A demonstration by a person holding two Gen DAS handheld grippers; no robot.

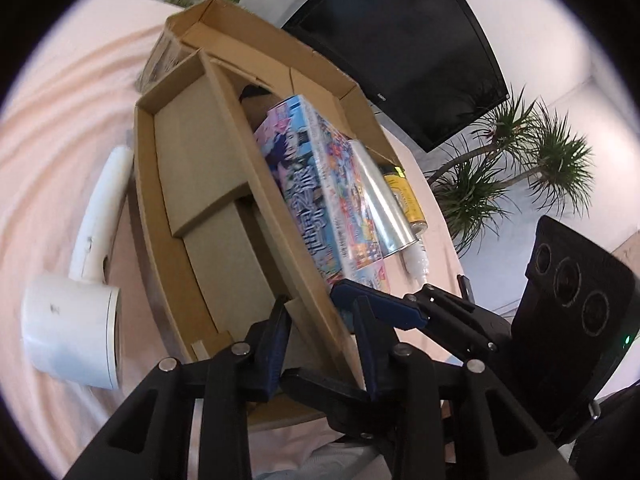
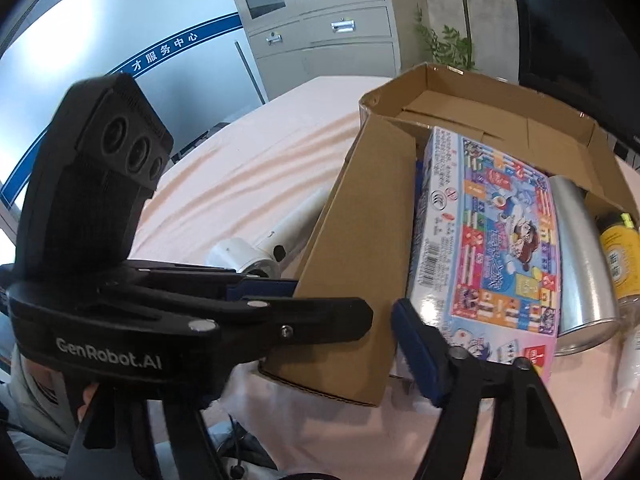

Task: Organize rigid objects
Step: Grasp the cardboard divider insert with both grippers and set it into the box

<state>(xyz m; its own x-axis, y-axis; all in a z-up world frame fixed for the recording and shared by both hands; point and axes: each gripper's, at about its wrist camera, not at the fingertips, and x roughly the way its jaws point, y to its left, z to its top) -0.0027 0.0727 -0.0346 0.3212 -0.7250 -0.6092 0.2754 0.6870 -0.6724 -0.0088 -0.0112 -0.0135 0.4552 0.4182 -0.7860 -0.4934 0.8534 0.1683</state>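
Your left gripper (image 1: 316,344): black linkage, silver rivets, blue fingers (image 1: 276,344). Right gripper (image 2: 384,320) matches; white "GenRobot.AI" lettering on the left one's side.

Ahead of the left gripper (image 1: 320,344), the cardboard box (image 1: 280,200) lies on the table (image 1: 52,168), hair dryer (image 1: 80,280) to its left, game box (image 1: 320,184), metal cylinder (image 1: 384,208) and bottle (image 1: 408,200) successively rightward.

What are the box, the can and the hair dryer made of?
Box: brown corrugated cardboard, matte; fluted edge shows in the right wrist view.
Can: looks like metal, a bright silver mirror sheen with a rolled rim.
Hair dryer: probably plastic, smooth white moulded shell with a slight gloss.
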